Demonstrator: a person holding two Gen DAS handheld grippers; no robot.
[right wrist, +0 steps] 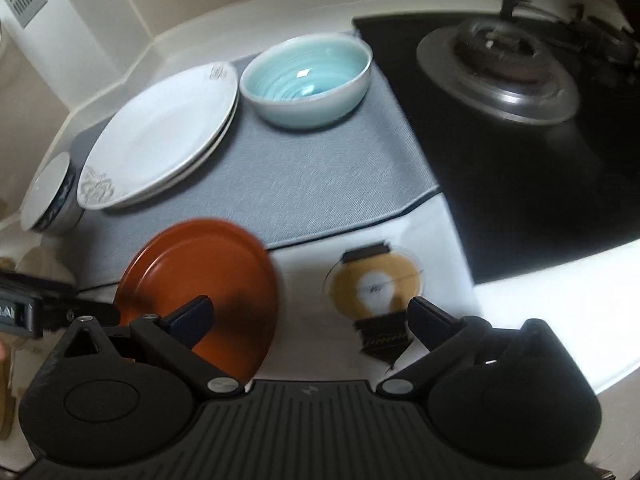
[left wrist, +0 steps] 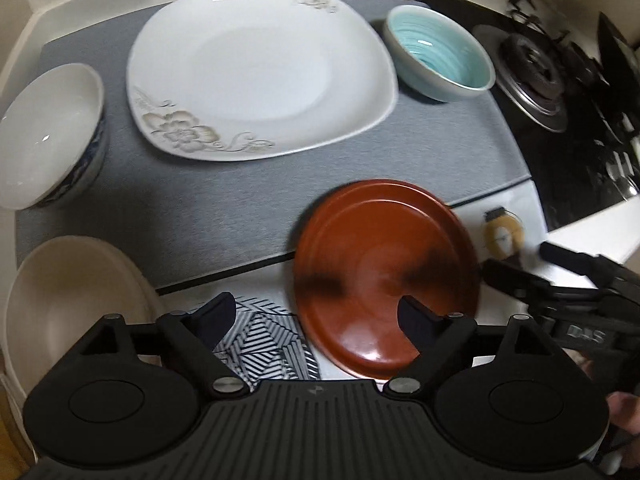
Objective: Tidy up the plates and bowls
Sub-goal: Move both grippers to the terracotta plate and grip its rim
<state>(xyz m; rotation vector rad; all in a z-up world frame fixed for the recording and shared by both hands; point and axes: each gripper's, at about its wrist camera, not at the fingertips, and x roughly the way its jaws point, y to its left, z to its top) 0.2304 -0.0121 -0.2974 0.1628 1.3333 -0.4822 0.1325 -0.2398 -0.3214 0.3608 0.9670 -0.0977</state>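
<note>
A brown-red plate (left wrist: 384,276) lies at the front edge of the grey mat (left wrist: 240,208), partly on the white counter; it also shows in the right wrist view (right wrist: 200,292). A large white flowered plate (left wrist: 256,72) sits at the back of the mat, and in the right wrist view (right wrist: 160,136) it looks like two stacked plates. A teal bowl (left wrist: 440,56) stands to its right. A white bowl with blue outside (left wrist: 44,136) stands at the left. A cream bowl (left wrist: 68,312) is at the front left. My left gripper (left wrist: 316,320) is open above the brown plate's left edge. My right gripper (right wrist: 312,316) is open, right of that plate.
A black gas hob (right wrist: 520,120) with a burner (right wrist: 500,60) fills the right side. A round yellow sticker (right wrist: 376,284) marks the white counter. A black-and-white patterned mat (left wrist: 264,344) lies under my left gripper. The right gripper shows in the left wrist view (left wrist: 516,268). A wall runs behind.
</note>
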